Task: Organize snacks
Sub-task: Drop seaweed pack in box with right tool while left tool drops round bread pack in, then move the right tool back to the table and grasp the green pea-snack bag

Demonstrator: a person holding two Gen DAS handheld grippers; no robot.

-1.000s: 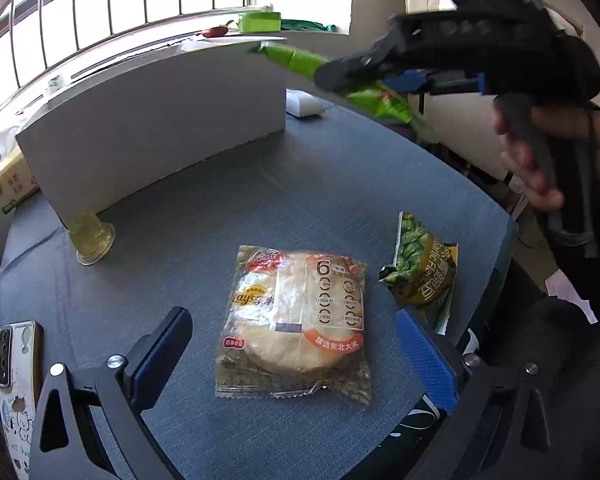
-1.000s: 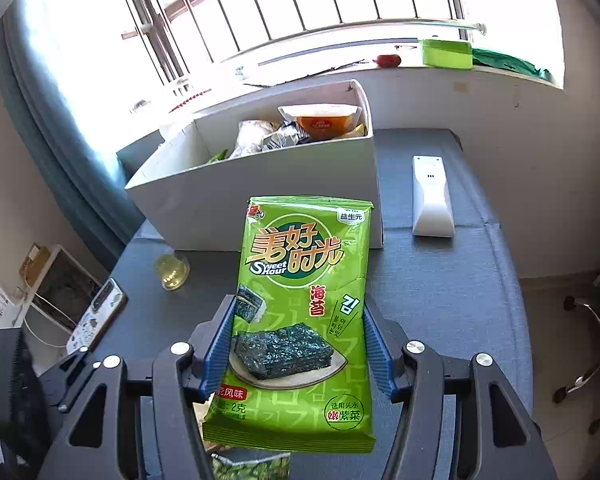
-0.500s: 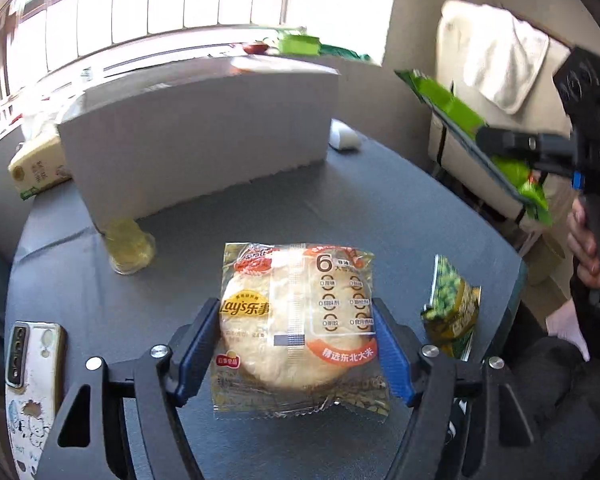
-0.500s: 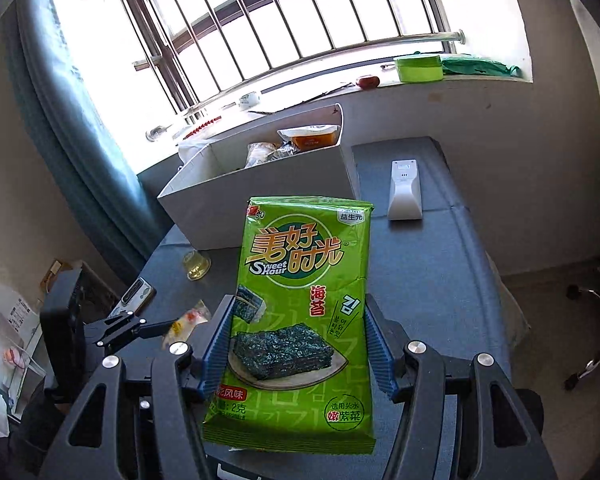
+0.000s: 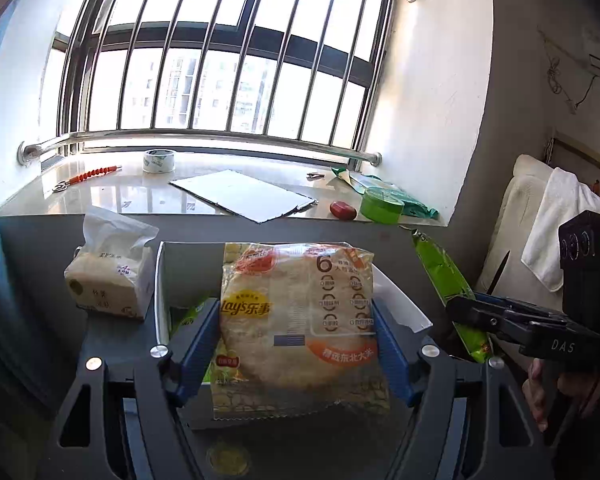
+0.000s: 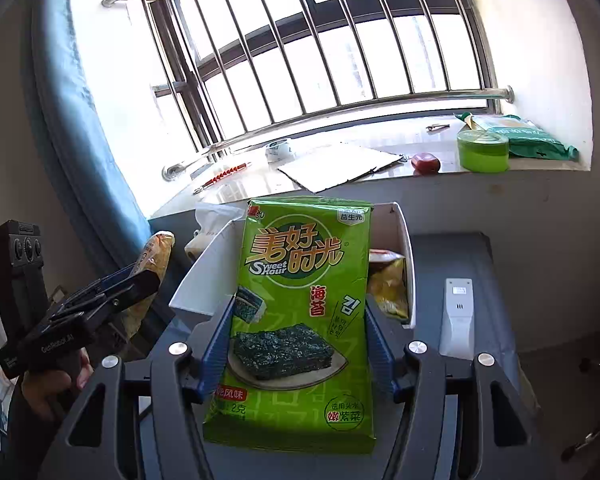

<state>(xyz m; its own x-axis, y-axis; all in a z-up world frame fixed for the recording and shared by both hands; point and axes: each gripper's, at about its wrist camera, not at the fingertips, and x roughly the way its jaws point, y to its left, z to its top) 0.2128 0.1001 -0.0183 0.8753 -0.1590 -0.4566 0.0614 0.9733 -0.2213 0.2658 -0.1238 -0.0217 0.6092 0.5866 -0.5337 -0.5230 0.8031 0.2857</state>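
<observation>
Left tool (image 5: 296,344) has clamped the Lay's pack (image 5: 298,320) and lifted it off the table to the white box (image 5: 396,308). Right tool (image 6: 298,344) still grips the seaweed pack (image 6: 300,320) near the box; both look ready to drop in.

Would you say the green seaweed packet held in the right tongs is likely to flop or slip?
The seaweed packet probably stays fairly stiff: it stands upright above the right tongs without sagging. Its glossy film looks slippery, so it may slide. It seems light.
</observation>
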